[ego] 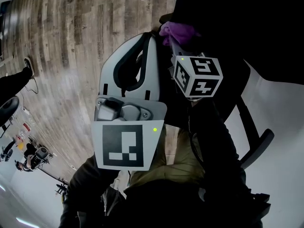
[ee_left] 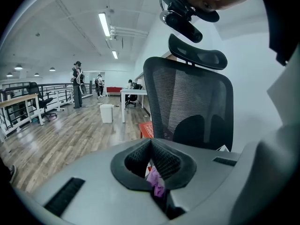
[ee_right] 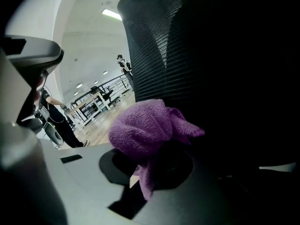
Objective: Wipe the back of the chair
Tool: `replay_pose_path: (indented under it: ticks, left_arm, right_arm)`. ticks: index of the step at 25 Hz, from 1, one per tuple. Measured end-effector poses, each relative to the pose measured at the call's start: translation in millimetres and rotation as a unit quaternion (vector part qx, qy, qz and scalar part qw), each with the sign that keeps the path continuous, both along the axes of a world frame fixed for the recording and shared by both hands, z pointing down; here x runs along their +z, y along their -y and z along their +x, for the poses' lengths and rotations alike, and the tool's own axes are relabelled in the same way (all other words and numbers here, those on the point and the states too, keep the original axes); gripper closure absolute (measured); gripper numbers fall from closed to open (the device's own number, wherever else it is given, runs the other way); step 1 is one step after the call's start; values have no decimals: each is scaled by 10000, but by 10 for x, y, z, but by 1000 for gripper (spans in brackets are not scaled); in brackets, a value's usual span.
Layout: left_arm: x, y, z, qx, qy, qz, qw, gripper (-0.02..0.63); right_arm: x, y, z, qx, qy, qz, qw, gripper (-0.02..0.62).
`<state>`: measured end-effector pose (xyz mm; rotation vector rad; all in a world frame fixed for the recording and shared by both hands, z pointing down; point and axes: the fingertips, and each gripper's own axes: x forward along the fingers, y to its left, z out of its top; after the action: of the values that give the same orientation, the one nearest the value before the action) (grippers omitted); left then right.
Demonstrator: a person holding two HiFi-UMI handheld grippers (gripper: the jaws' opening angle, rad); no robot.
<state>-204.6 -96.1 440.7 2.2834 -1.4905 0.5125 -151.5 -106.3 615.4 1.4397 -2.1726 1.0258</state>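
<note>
Right tongs (ee_right: pixel 157 157) clamping cloth (ee_right: pixel 143 128), mesh chair (ee_left: pixel 192 102), wood floor (ego: pixel 71 32)

Long ceiling strip lights (ee_left: pixel 104 24) at the upper left of the left gripper view give cool, even light, and the wooden floor (ee_left: pixel 56 144) below carries a soft sheen. Both gripper views bend strongly toward the edges, with black corners. The right gripper view is dim: the chair back (ee_right: pixel 211 55) fills its right half almost black, while the purple cloth (ee_right: pixel 145 130) catches light from the left. In the head view the floor at left looks smeared and stretched, and the upper right is black.
</note>
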Motion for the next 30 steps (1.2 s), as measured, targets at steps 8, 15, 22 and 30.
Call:
replay_pose_path:
  ticks: [8, 15, 22, 30]
  left_arm:
    - [-25, -34, 30, 67, -7, 96, 9999, 600]
    - [-52, -85, 43, 180, 30, 167, 9997, 600]
    - [-69, -44, 59, 255, 15, 225, 9994, 600]
    - [-73, -75, 73, 354, 71, 256, 9990, 600]
  right_arm:
    - [7, -6, 8, 520, -137, 1165, 9917, 538]
    - [5, -5, 17, 799, 61, 1160, 9900, 538]
    - [70, -3, -30, 733, -101, 1381, 9877, 538]
    - [293, -22, -79, 661, -81, 1209, 9904, 538]
